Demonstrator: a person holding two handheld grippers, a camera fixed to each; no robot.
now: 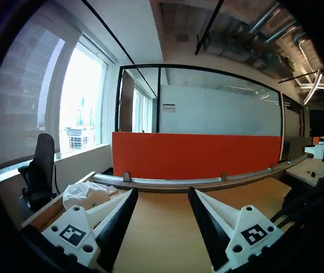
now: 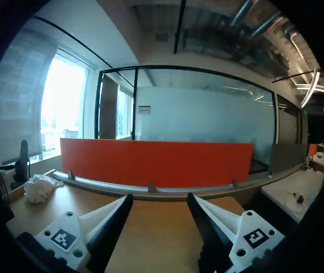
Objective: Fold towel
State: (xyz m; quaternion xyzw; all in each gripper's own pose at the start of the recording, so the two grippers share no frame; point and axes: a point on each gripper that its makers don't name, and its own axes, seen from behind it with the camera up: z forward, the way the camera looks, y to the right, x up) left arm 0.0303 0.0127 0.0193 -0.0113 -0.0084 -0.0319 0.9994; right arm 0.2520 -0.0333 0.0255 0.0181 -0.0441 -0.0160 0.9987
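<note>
Wooden desk (image 1: 166, 227), crumpled towel (image 1: 87, 194) far left.

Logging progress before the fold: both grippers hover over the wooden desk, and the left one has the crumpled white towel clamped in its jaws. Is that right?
No. The left gripper holds nothing: its jaws stand open over the wooden desk. The left gripper view shows the crumpled white towel lying on the desk, off to one side. The right gripper hovers over the desk too.
</note>
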